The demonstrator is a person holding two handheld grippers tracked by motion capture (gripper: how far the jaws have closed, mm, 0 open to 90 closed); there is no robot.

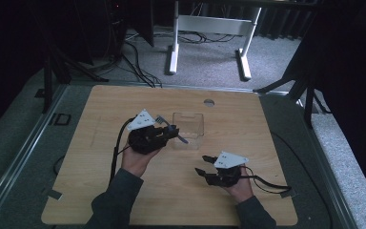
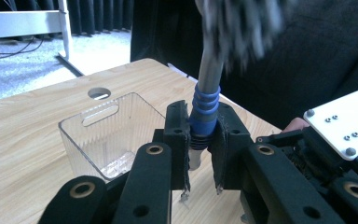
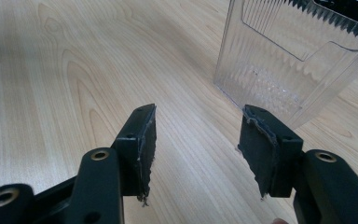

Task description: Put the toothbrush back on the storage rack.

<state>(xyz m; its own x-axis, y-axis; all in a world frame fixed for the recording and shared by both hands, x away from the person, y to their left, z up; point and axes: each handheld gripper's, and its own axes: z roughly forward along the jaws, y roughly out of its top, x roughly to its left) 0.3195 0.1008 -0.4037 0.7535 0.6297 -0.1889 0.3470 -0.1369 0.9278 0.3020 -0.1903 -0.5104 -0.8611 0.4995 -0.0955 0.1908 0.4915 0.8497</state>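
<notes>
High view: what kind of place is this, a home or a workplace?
Most likely a lab or recording studio, not a home. A bare wooden table stands on grey carpet, dark curtains hang around it, and cables run over the floor near a white desk frame.

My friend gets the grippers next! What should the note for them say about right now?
Left gripper: shut on the blue handle of a fork, held beside the clear plastic bin.
Right gripper: open, holding nothing, low over the wooden table near the bin.
Done: the fork is picked up.
Left: the fork is not in the bin yet, and the bin looks empty. Probably lower it in and let go; the right gripper could steady the bin if it slides.
</notes>
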